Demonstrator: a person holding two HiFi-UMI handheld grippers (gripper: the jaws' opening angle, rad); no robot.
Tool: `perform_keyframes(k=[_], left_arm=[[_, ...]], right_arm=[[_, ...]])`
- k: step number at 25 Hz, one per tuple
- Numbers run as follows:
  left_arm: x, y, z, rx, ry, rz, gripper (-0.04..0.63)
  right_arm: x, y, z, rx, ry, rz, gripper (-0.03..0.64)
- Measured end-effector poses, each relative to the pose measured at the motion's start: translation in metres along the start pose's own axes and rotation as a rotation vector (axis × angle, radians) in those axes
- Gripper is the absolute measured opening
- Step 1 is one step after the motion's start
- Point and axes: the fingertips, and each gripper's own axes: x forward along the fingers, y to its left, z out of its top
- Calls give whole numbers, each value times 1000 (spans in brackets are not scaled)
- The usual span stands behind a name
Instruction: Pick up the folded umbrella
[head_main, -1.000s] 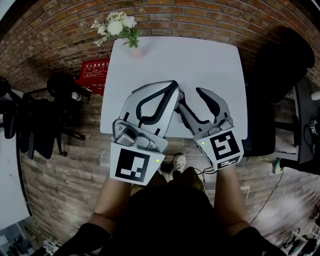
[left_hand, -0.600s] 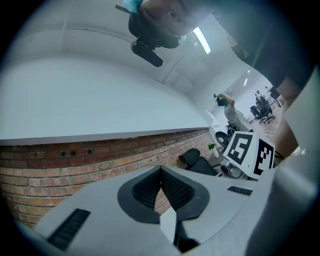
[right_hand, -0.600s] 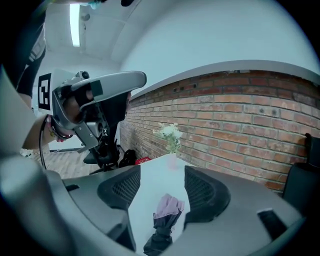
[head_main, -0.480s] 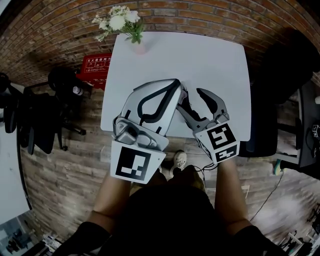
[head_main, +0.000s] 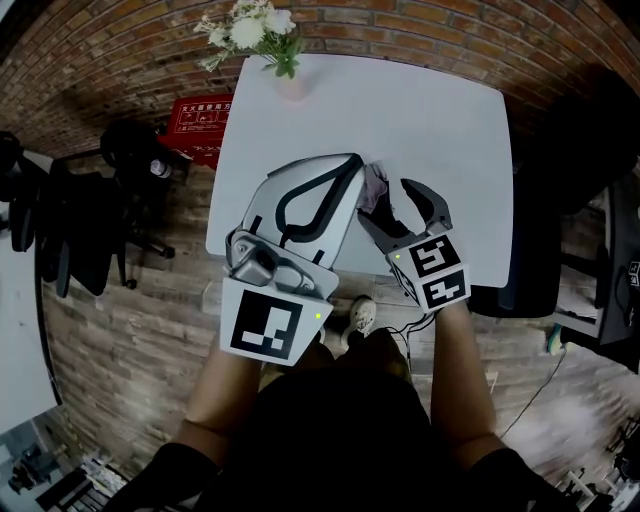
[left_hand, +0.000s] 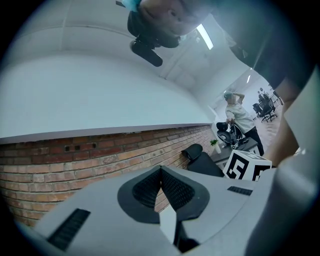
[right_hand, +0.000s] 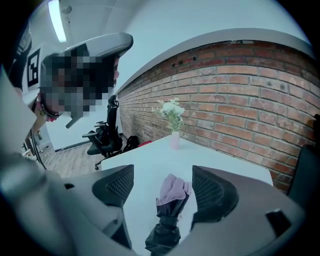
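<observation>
Two grippers at the white table (head_main: 400, 110): our right gripper (head_main: 388, 207), jaws just opened wide, straddles the folded umbrella (right_hand: 167, 215) lying there untouched, and we should centre on its dark body before squeezing, while our left gripper (left_hand: 161, 186) is closed and empty.

The folded umbrella (right_hand: 171, 192) is soft, creased cloth on the smooth, matt white surface (head_main: 420, 110). Behind the surface stands a rough brick wall (right_hand: 240, 95). The right tongs (right_hand: 165, 186) look matt plastic, with ribbed pads (right_hand: 212, 186).
</observation>
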Motion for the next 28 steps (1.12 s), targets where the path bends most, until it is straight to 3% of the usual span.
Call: perform_keyframes(k=[28], left_arm=[[4, 13, -49, -89, 57, 8, 12]], right_arm=[[71, -14, -116, 100, 345, 64, 368]])
